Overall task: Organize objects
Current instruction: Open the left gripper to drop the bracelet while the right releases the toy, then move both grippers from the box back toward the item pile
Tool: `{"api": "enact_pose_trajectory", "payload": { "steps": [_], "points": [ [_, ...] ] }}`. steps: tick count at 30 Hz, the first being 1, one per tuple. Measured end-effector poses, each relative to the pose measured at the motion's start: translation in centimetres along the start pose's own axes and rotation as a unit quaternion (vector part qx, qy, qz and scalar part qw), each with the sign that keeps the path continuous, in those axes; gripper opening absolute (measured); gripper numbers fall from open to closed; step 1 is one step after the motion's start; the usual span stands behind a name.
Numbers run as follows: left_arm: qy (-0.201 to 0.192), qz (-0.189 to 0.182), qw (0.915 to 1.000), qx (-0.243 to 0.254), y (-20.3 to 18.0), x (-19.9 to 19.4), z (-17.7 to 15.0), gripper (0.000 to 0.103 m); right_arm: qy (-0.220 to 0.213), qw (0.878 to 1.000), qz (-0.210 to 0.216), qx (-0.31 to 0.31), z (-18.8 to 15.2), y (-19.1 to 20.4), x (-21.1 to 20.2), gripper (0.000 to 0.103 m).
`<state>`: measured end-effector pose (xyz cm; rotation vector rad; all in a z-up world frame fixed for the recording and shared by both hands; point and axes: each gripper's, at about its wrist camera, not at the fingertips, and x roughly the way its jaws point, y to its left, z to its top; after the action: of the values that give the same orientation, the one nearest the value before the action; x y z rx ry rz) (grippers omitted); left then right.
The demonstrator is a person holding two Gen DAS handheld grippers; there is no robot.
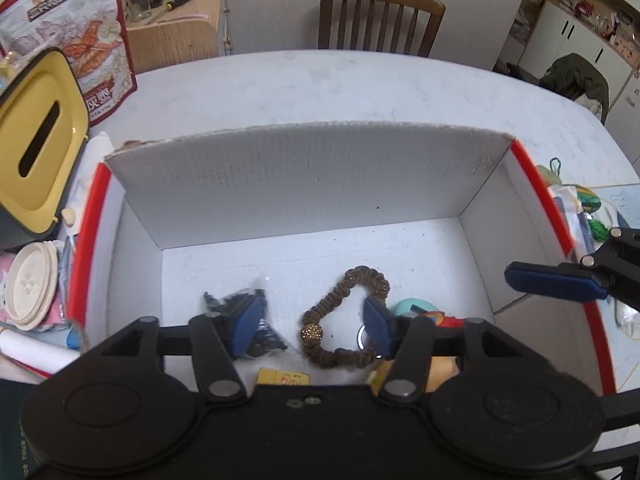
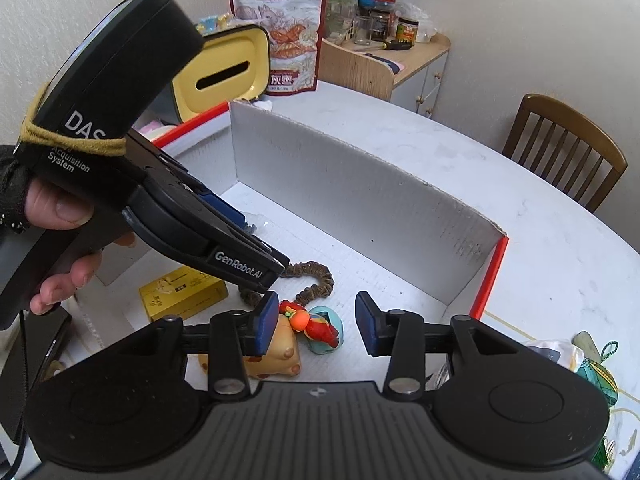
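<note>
Left wrist view: my left gripper (image 1: 314, 326) hangs with jaws apart, gripping nothing, over the ribbed brown hair tie (image 1: 346, 320) lying looped on the corrugated white box (image 1: 304, 176) floor, beside a black bundle (image 1: 248, 320).

Right wrist view: my right gripper (image 2: 318, 324), parted and empty, stands above a red-orange toy figure (image 2: 316, 326); a yellow carton (image 2: 184, 294) lies nearby.

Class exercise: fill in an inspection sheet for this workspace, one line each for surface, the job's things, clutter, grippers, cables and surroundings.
Surface: pale round table, worn and speckled.
Job's things: open white box with red edging holds a brown hair tie, yellow carton, black packet, red toy.
Clutter: yellow tissue box, snack bag, lids.
Grippers: left gripper open above the hair tie; right gripper open over the toy.
Cables: nothing seen.
Surroundings: wooden chair, side cabinet with jars.
</note>
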<state>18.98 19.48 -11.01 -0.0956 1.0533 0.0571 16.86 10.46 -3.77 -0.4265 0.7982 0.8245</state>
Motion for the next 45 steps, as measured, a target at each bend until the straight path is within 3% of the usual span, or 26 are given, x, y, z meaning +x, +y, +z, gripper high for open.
{"api": "enact_pose_trajectory", "payload": {
  "steps": [16,24,34,45],
  "points": [
    [-0.075,-0.005,0.9970,-0.021,-1.5,-6.7,-1.5,0.076,-0.047,0.999,0.016,0.006,-1.1,-0.8,-5.6,0.054],
    [-0.111,-0.007,0.9937,-0.012,-4.1,-9.8,-2.4,0.083,-0.076,0.997,0.024,0.022,-1.9,-2.2,-8.8,0.058],
    [-0.159,0.018,0.9871,-0.001,-8.0,-12.8,-3.7,0.101,-0.112,0.992,0.046,0.031,-3.7,-3.9,-13.0,0.067],
    [-0.182,0.005,0.9834,0.001,-12.6,-13.5,-3.8,0.102,-0.135,0.988,0.048,0.057,-6.6,-8.2,-17.0,0.082]
  ]
}}
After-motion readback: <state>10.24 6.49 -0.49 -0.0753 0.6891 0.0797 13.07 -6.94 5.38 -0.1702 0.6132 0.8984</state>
